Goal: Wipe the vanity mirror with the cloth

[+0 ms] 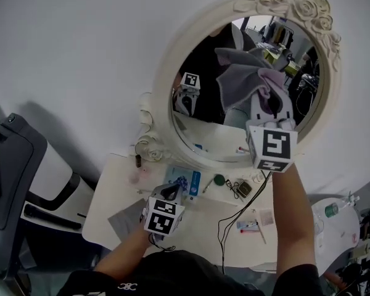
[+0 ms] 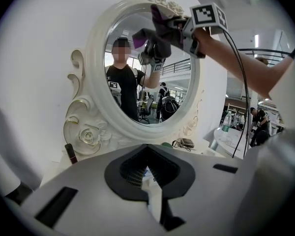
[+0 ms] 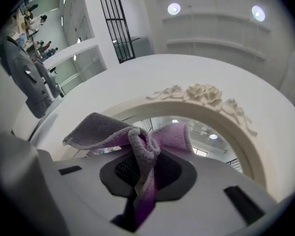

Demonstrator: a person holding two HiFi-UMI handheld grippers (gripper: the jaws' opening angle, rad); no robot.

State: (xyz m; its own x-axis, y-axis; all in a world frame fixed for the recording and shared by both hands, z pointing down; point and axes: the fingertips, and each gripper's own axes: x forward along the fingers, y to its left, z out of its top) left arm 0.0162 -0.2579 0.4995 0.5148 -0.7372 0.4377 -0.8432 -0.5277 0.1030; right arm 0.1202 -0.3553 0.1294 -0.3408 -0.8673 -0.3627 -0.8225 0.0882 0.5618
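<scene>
Mid-wipe, we judge: right gripper [image 1: 268, 103] jaws clamp the cloth [image 1: 243, 73] at the mirror [image 1: 203, 60], upper right. Left gripper [image 1: 171, 193] jaws together, empty, over the desk [image 1: 111, 190]. Next we'd sweep the cloth across the glass, keeping contact.

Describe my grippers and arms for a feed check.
Left gripper and right gripper: pale grey bodies, dark jaw recesses, each with a cube of black-and-white square markers. A black cable trails from the right one. Bare forearms; black top.
</scene>
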